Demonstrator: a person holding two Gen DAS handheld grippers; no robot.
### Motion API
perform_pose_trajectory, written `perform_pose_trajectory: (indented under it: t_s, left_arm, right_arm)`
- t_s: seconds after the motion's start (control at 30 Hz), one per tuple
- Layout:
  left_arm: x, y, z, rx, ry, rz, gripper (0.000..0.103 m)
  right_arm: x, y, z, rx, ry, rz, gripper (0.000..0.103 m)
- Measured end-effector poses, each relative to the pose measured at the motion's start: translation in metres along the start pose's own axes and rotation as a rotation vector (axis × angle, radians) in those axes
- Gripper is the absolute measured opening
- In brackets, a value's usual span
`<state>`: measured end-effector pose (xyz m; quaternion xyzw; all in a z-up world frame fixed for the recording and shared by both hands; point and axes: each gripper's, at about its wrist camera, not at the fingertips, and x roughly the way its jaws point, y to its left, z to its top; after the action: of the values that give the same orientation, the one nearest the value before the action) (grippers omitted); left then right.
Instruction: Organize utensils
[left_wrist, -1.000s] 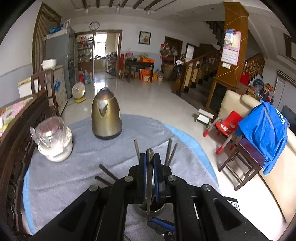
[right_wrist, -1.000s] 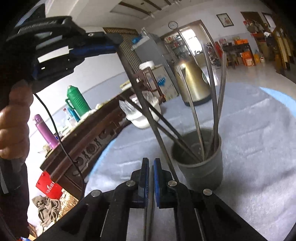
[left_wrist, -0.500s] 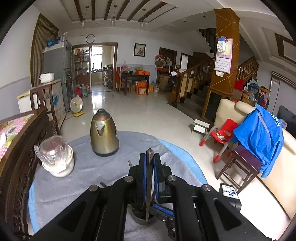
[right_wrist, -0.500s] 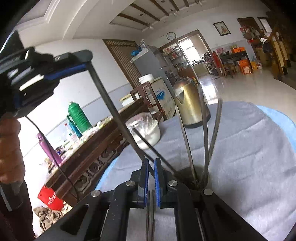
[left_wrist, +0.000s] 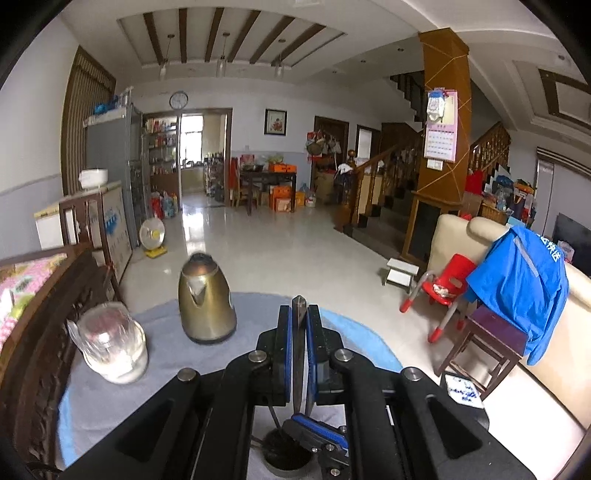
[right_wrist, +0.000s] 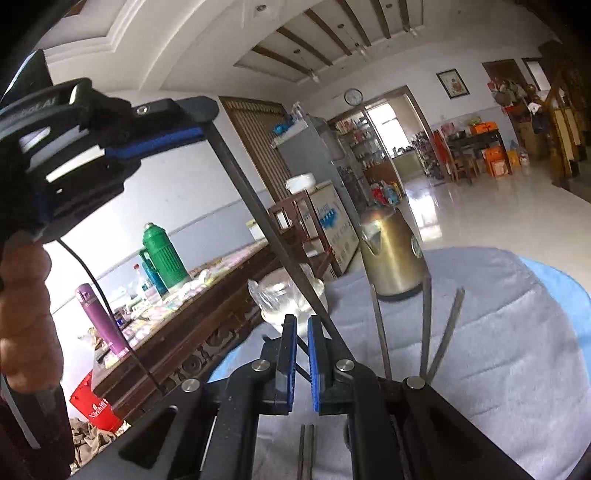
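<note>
Left wrist view: the left gripper (left_wrist: 298, 332) clamps a metal utensil (left_wrist: 298, 354) above a holder (left_wrist: 288, 458); the right gripper (right_wrist: 300, 356) is closed, apparently empty.

Kettle (left_wrist: 206, 302), frame centre-left: glossy brassy metal. Tablecloth (right_wrist: 498, 350), lower right: matt grey cloth, slightly nubby. Utensil (left_wrist: 298, 354) between blue pads: dull dark metal.

Kettle (left_wrist: 207, 299) right of jar (left_wrist: 110, 343) (both on table (left_wrist: 166, 354)).
</note>
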<state>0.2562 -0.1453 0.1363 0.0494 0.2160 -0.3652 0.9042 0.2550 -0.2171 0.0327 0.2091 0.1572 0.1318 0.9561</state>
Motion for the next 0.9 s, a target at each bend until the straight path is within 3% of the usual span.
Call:
perform_pose_trajectory:
  t_s: [0.27,0.33,0.43,0.7,0.77,0.9]
  left_arm:
    - [0.035,0.009,-0.046,-0.001,0.136,0.051,0.008]
    - [0.037,0.010,-0.053,0.001,0.165,0.063,0.015]
    - [0.029,0.013,-0.058,-0.022,0.170,0.067,0.040]
    - [-0.027,0.022,-0.091,-0.071,0.087,0.128,0.056]
    - [-0.034,0.026,-0.112,-0.093,0.116,0.163,0.061]
    - [-0.028,0.035,-0.153,-0.107,0.220,0.214,0.061]
  right_arm:
    - [0.010,-0.030,-0.035,0.070,0.122,-0.037,0.007]
    - [0.006,-0.033,-0.041,0.077,0.133,-0.043,0.007]
    - [-0.004,-0.037,-0.049,0.095,0.138,-0.051,0.007]
    - [-0.033,-0.039,-0.073,0.098,0.118,-0.085,0.008]
    - [-0.037,-0.039,-0.081,0.105,0.119,-0.092,0.008]
    - [-0.038,-0.037,-0.092,0.103,0.154,-0.094,0.008]
